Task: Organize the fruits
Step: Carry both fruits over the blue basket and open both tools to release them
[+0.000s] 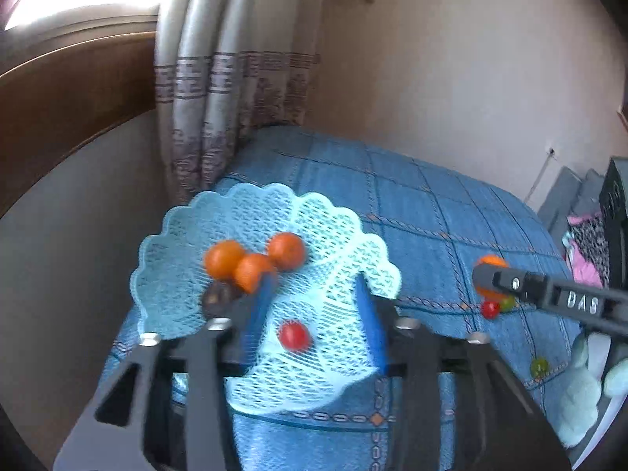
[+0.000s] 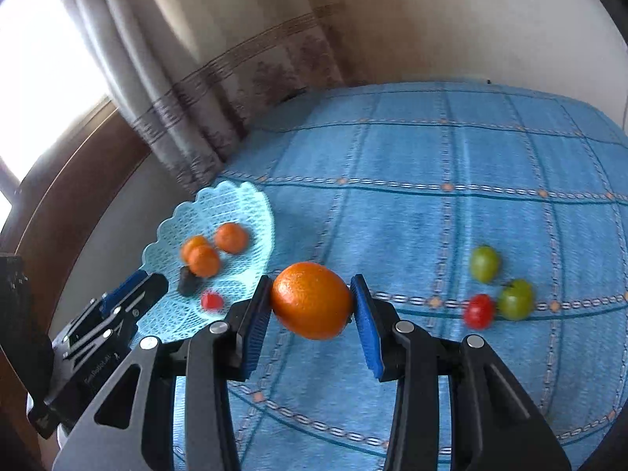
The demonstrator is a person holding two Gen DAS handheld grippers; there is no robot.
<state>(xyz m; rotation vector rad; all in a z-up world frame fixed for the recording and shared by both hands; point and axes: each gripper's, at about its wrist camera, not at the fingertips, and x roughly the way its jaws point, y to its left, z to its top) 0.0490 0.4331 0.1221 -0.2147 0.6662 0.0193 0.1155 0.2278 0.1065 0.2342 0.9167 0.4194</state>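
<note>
A light blue mesh basket (image 1: 184,259) (image 2: 239,204) lies on the blue bedspread. It holds three small oranges (image 1: 286,251) (image 2: 231,237), a red tomato (image 1: 293,335) (image 2: 212,300) and a dark lump (image 2: 188,280). My left gripper (image 1: 314,286) (image 2: 133,290) is open, its fingers on either side of the basket's near rim. My right gripper (image 2: 312,302) (image 1: 486,278) is shut on a big orange (image 2: 312,306) (image 1: 490,262), held above the bedspread to the right of the basket. Two green tomatoes (image 2: 484,263) (image 2: 516,299) and a red one (image 2: 479,311) lie further right.
The blue checked bedspread (image 2: 412,157) fills most of both views. A curtain (image 1: 204,98) and a brown wooden board (image 1: 70,90) stand behind the basket. In the left wrist view, a pale soft object (image 1: 581,392) and a black box (image 1: 614,204) are at the right.
</note>
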